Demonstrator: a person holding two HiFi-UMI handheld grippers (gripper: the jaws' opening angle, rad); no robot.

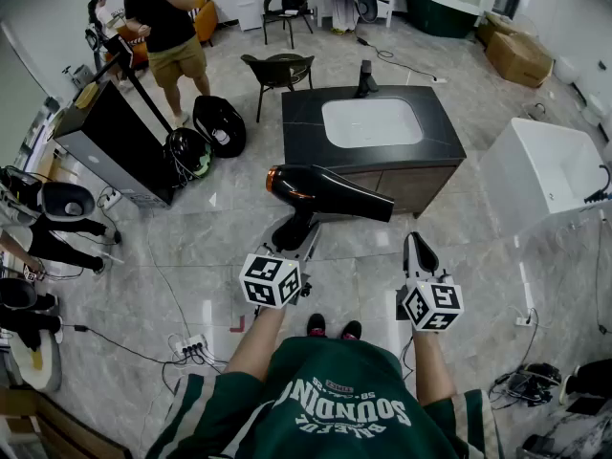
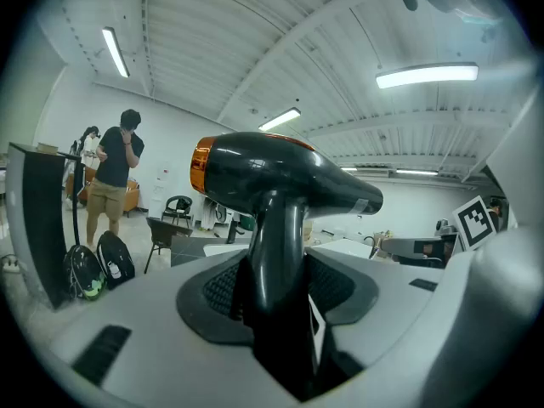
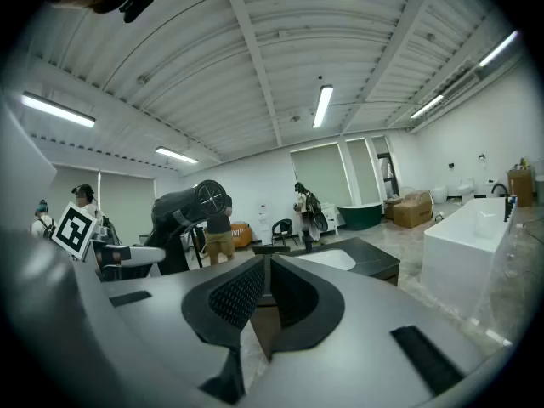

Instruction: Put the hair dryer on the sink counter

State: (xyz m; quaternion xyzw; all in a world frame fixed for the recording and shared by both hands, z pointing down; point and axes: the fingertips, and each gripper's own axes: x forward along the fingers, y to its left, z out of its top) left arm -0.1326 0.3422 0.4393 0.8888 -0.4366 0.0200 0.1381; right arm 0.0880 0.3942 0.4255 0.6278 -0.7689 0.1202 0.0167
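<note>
The hair dryer (image 1: pixel 327 192) is gripped by its handle in the left gripper (image 1: pixel 297 244). In the left gripper view the handle (image 2: pixel 278 253) is seen standing upright between the two jaws, whose dark pads (image 2: pixel 223 289) are pressed against it on either side. The black body (image 2: pixel 280 175) is carried crosswise above the jaws, its orange-ringed end to the left and its other end pointing right.

In the head view the dryer is held up in the air, off any surface. It is seen against the near front of the sink counter (image 1: pixel 443 134) and is not resting on the counter top. The white basin (image 1: pixel 372 122) is set in the middle of the dark top, with a black faucet (image 1: pixel 366 78) at the far edge.

The right gripper (image 1: pixel 419 252) is held just to the right of the left one, apart from the dryer. Its jaws are closed together, and nothing is held between them (image 3: pixel 265 289). From its own view the dryer (image 3: pixel 184 206) is seen off to the left, with one round end turned towards the camera, and the counter (image 3: pixel 375 260) lies ahead.

Beyond the counter a black chair (image 1: pixel 278 69) stands on the tiled floor, and a person (image 1: pixel 163 19) in a black shirt is standing at the far left. A white tub (image 1: pixel 541 172) is placed to the right of the counter.
</note>
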